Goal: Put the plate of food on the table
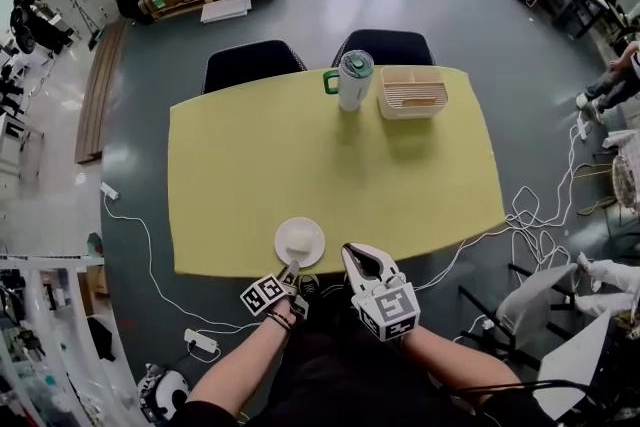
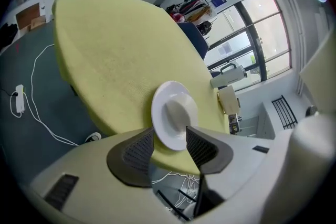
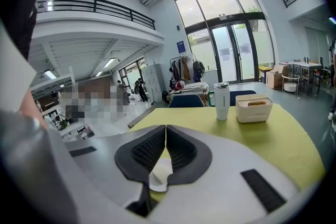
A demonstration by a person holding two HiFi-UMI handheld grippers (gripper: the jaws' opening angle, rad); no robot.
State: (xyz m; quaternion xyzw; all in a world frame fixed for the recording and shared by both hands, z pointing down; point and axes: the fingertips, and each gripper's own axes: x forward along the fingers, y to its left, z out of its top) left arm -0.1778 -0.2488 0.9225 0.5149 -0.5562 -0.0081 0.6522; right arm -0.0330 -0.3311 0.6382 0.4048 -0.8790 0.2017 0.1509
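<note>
My left gripper (image 2: 170,134) stands with its jaws wide apart, and the near rim of the plate (image 2: 175,115) sits in the gap between my pads, resting flat on the yellow table (image 2: 110,60). I cannot quite tell whether one pad is brushing the rim or just clear of it; the wide-angle view bends that edge. My right gripper (image 3: 166,128) is clenched on nothing, tips together, with the plate just ahead of and below them.

The plate lies close to the table's near edge, the edge right under my left jaws. That is the weak spot. If I draw the left jaws straight back while a ribbed pad catches the rim, the plate comes with me and could tip off onto the floor. A lift before the rim is clear would tilt the plate and let the pale lump of food (image 1: 298,237) slide. My shut right jaws hover just beside the plate's rim; a careless sweep toward my left would shove it. Safest, I judge, is to back out level and straight.
</note>
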